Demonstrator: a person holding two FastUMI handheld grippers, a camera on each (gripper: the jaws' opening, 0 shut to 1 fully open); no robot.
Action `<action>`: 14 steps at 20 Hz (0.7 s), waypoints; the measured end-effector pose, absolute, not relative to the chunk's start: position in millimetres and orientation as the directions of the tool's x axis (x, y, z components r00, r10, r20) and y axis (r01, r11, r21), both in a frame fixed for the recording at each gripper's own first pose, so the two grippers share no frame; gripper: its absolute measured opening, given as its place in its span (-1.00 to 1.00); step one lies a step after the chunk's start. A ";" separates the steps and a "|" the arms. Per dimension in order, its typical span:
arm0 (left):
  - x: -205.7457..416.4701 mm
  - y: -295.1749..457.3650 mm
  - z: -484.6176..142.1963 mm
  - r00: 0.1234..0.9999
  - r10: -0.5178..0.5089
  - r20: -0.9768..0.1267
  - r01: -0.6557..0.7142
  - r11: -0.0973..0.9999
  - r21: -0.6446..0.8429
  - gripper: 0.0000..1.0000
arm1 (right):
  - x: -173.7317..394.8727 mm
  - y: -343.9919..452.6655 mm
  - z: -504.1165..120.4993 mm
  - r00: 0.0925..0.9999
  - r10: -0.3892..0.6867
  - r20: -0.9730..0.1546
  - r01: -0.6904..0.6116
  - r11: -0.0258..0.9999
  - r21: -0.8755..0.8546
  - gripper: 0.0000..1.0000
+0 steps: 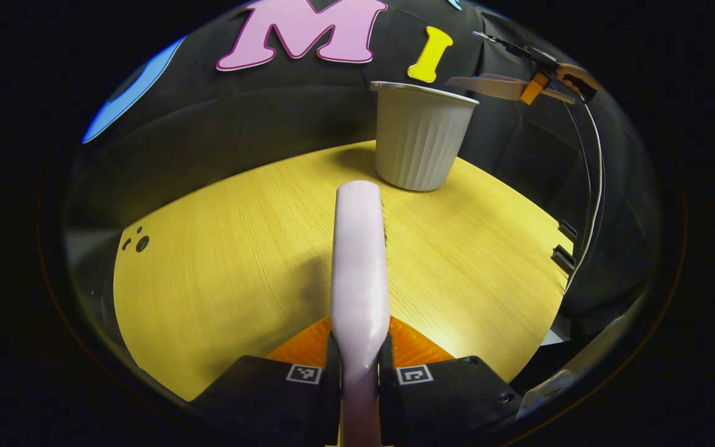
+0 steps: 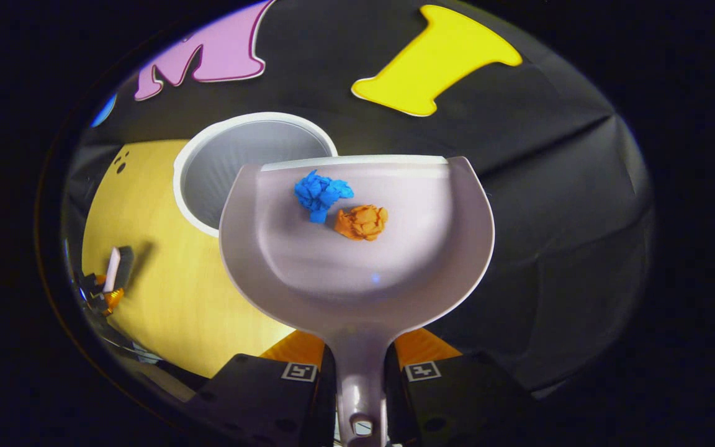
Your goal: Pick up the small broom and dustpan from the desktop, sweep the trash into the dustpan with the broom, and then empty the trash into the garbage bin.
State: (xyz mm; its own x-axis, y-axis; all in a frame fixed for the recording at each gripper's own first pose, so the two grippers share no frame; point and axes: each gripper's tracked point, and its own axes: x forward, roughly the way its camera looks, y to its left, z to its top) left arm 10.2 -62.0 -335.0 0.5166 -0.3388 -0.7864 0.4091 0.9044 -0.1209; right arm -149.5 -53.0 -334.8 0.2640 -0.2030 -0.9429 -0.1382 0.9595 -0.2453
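Two crumpled paper balls, blue (image 2: 322, 194) and orange (image 2: 362, 222), sit in the lilac plastic dustpan (image 2: 357, 261) pinched by right tongs (image 2: 360, 372) beside the ribbed white garbage bin (image 2: 252, 167), unemptied; left tongs (image 1: 359, 372) clamp lilac broom (image 1: 359, 261) over tabletop (image 1: 221, 267).

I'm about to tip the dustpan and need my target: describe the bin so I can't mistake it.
On the yellow table, toward the back near the black cloth wall, stands the bin: a pale, ribbed, open-topped tub with a white rim. In the right gripper view it lies just beyond and left of the dustpan. It is the sole container standing on the table.

Recording booth, black cloth wall (image 1: 258, 118), yellow wood-grain desktop (image 1: 239, 261), white bin (image 1: 418, 136)
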 end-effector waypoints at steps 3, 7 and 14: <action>10.7 -62.0 -335.6 0.516 -0.340 -0.787 0.407 0.905 -0.124 -0.40 | -149.5 -61.7 -330.1 0.220 -0.226 -0.949 -0.213 0.938 -0.273 -0.29; 11.1 -63.0 -339.4 0.507 -0.347 -0.789 0.407 0.903 -0.135 -0.39 | -143.3 -71.8 -325.0 0.161 -0.263 -0.951 -0.316 0.899 -0.302 -0.29; 17.7 -64.0 -345.9 0.504 -0.340 -0.794 0.410 0.903 -0.127 -0.41 | -125.2 -101.3 -301.2 0.087 -0.392 -0.916 -0.578 0.729 -0.367 -0.29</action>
State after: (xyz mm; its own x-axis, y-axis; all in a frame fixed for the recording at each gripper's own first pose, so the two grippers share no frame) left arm 17.7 -64.0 -345.9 0.5037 -0.3401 -0.7941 0.4103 0.9031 -0.1266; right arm -125.2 -101.3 -301.2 0.0867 -0.3922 -0.9158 -0.5779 0.7290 -0.3670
